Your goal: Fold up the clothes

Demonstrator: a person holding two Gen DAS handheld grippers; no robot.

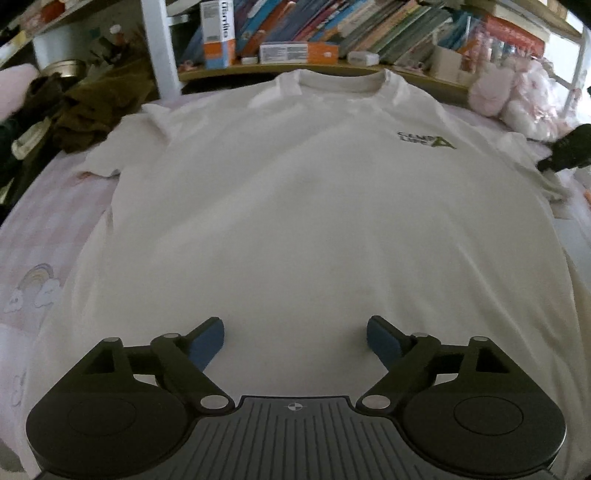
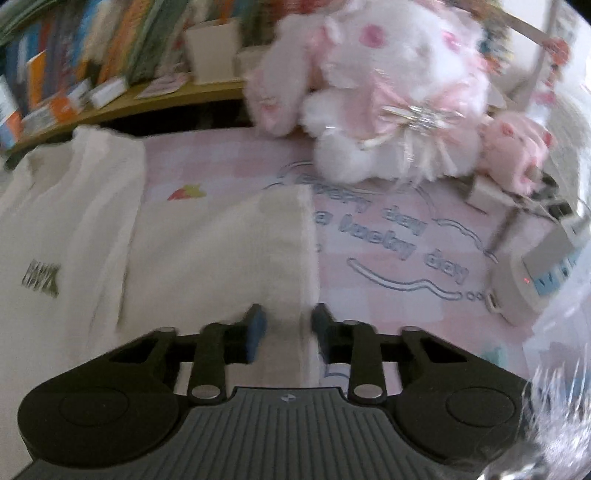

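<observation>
A white short-sleeved cotton T-shirt (image 1: 295,206) lies spread flat, front up, on my pink checked bedsheet (image 1: 33,236), its collar toward twelve o'clock and a small dark chest logo (image 1: 426,140) at about one o'clock in the left view. My left gripper (image 1: 295,341) hangs over the shirt's lower middle, blue-padded fingers (image 1: 207,345) spread wide, grasping nothing. My right gripper (image 2: 286,328) sits at the shirt's sleeve (image 2: 229,254). Its fingers are partly drawn in, with the sleeve's hemmed edge running up between them, but the blurred right view does not settle whether they pinch the cloth, so I cannot tell. In the left view that gripper shows as a dark shape at three o'clock, against the sleeve.

Past the sleeve, at one o'clock in the right view, a fluffy pink-and-white plush toy (image 2: 388,99) rests on the sheet. A white power strip (image 2: 546,266) lies at three o'clock. A wooden shelf of books (image 1: 332,26) runs along twelve o'clock, and a crumpled brown garment (image 1: 85,110) lies at ten o'clock.
</observation>
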